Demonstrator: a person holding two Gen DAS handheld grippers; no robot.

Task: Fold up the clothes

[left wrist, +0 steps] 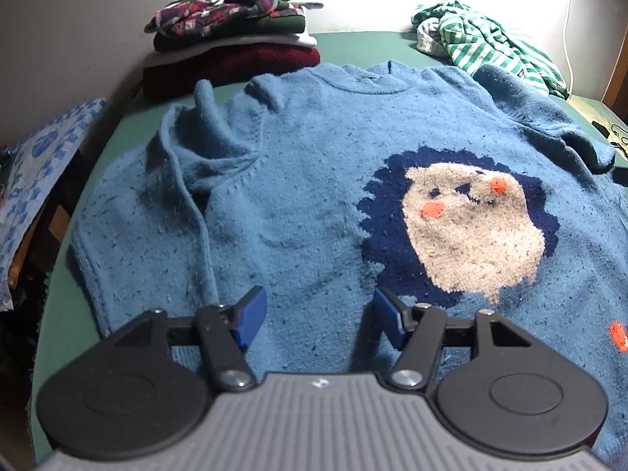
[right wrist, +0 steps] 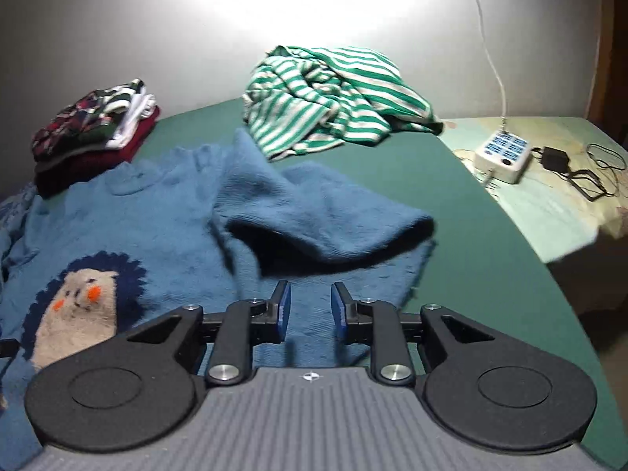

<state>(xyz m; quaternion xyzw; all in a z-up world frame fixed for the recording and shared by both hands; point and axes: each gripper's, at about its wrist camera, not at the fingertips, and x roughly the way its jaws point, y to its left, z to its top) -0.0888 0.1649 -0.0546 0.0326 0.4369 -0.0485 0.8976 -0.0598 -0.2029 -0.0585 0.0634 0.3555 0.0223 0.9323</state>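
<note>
- The blue knitted sweater with a hedgehog figure on its chest (left wrist: pixel 298 204) lies face up across the middle of the green table surface (right wrist: pixel 490 212), collar toward the top of the frame.
- Both sleeves appear already turned in over the body: one bunched at the upper left of the left wrist view (left wrist: pixel 204 145), the other draped in the centre of the right wrist view (right wrist: pixel 314 216). By my judgement the body fold is not yet done.
- A stack of folded clothes, dark red at the bottom and plaid on top (left wrist: pixel 231 39), sits at the upper left; a crumpled green-and-white striped garment (right wrist: pixel 333 106) waits unfolded at the top.
- The left gripper (left wrist: pixel 318 318) hangs tilted down over the hem, jaws spread wide, nothing between them.
- The right gripper (right wrist: pixel 310 310) points down near the sweater's right edge, jaws narrowly parted and empty.
</note>
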